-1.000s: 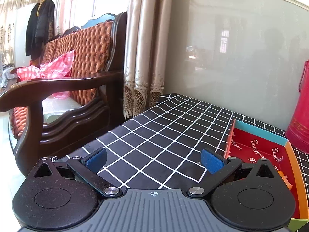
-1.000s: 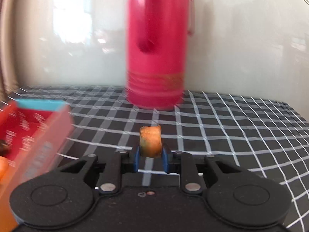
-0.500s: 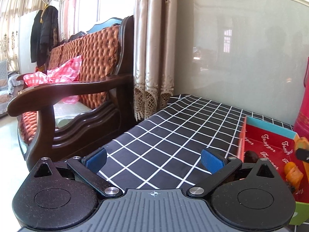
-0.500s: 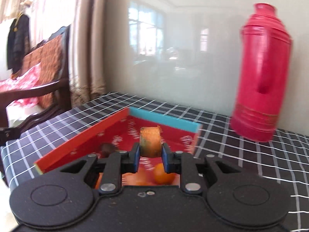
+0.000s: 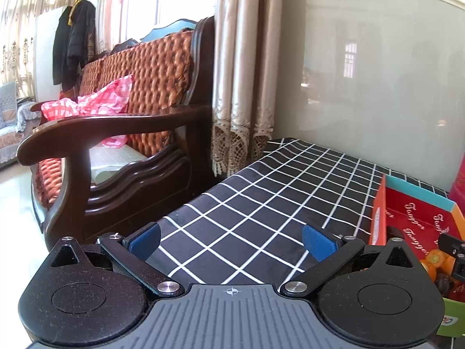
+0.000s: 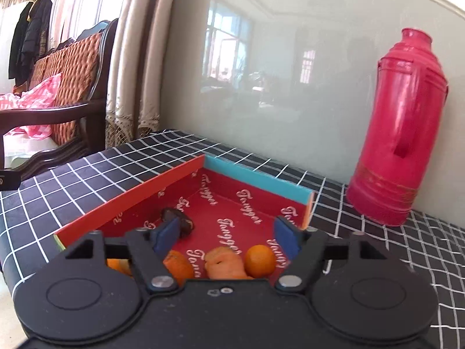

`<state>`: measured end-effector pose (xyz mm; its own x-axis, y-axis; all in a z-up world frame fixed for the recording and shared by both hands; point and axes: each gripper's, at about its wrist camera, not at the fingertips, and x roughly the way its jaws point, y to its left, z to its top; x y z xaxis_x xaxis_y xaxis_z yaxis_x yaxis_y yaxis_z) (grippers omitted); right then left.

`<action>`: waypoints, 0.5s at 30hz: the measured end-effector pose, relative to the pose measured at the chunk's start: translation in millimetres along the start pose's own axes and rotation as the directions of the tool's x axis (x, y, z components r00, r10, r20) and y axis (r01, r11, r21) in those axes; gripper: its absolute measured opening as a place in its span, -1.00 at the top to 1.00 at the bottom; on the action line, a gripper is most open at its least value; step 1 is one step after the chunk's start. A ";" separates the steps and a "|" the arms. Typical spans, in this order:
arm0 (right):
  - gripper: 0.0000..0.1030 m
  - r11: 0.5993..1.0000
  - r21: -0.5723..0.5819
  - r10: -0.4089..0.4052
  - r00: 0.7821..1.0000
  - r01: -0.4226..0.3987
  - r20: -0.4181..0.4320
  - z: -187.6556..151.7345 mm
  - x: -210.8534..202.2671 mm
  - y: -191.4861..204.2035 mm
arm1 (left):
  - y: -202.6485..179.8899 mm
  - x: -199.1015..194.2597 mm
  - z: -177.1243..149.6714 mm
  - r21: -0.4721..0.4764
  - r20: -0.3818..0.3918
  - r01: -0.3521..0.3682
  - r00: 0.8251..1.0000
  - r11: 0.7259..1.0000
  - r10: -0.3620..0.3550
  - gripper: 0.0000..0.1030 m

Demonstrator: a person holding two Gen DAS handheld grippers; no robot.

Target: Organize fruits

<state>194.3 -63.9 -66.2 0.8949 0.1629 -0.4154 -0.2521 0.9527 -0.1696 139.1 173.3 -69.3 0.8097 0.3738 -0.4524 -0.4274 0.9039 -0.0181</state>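
Right gripper (image 6: 228,237) over the box (image 6: 130,200), jaws opening, nothing between the pads. Just below them, on the box floor: a carrot piece (image 6: 223,266) between two oranges (image 6: 260,260); a dark fruit (image 6: 178,221) farther in. Left gripper (image 5: 231,240) spread wide, empty, above the checked cloth (image 5: 276,192). Red thermos (image 6: 398,133) stands beyond the box, by the wall.

Each black plastic two-finger gripper, left (image 5: 231,237) and right (image 6: 225,235), carries blue pads, silver pivot screws and round housings.
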 end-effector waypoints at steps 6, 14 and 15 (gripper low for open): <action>-0.64 0.998 0.032 -0.063 0.998 0.063 0.009 -2.6 -25.0 -12.5 | -21.9 -12.2 -1.0 0.049 0.027 0.053 0.998 0.997 -0.055 -0.99; -0.89 0.981 0.156 -0.107 0.992 0.116 -0.065 -18.6 -78.7 -30.7 | -55.7 -61.3 -8.1 0.156 0.049 0.187 0.979 0.970 -0.196 -0.99; -0.89 0.978 0.173 -0.107 0.991 0.120 -0.081 -20.8 -85.5 -31.4 | -58.0 -70.8 -10.1 0.167 0.046 0.198 0.977 0.966 -0.209 -0.99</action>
<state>118.0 -113.1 -43.9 0.8842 0.0387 -0.4655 -0.0758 0.9953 -0.0611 102.4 92.3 -45.2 0.8986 0.1861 -0.3973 -0.1850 0.9819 0.0415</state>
